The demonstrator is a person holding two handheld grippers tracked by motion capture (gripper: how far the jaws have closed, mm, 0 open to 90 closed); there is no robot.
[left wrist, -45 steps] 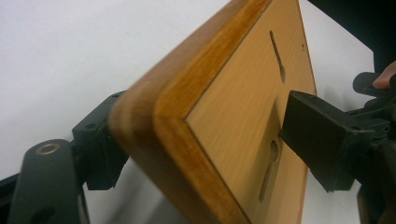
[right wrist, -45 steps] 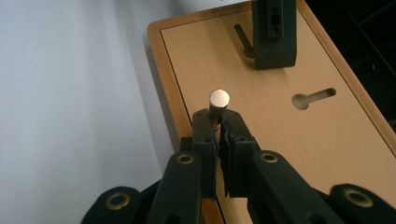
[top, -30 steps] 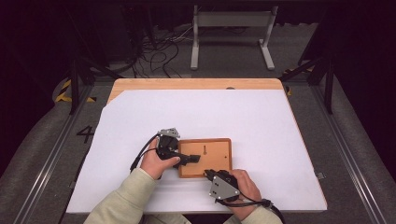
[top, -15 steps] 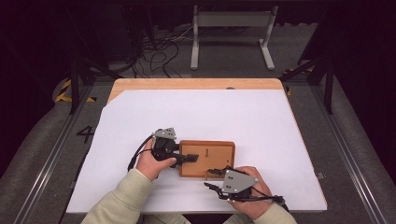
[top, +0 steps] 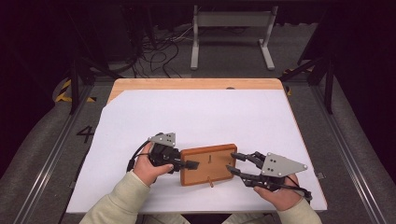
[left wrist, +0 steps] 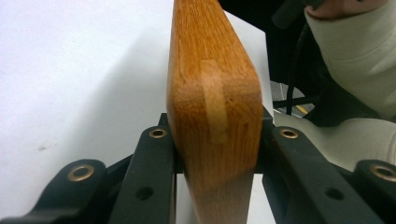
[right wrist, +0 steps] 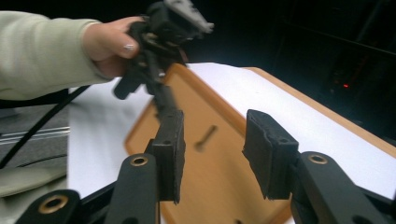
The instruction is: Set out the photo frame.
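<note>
A flat wooden board (top: 211, 171) with a short slot in its face lies on the white table cover (top: 210, 112). My left gripper (top: 189, 164) is shut on the board's left edge. Its jaws have just been closing, and in the left gripper view the pads (left wrist: 159, 154) press both faces of the board (left wrist: 210, 70). My right gripper (top: 231, 162) hovers at the board's right edge. It is open after its jaws parted and then eased in slightly. No object sits between its pads (right wrist: 268, 154). The board (right wrist: 201, 107) lies beyond them.
A small wooden peg (top: 211, 182) sticks out from the board's near edge. The bare wooden table edge (top: 196, 84) runs along the far side. Cables and a metal stand (top: 231, 23) sit on the floor beyond. Both cream sleeves come in from the near edge.
The right gripper left the board's near edge, rose, swung right and opened. The left gripper's jaws closed onto the board's left edge.
</note>
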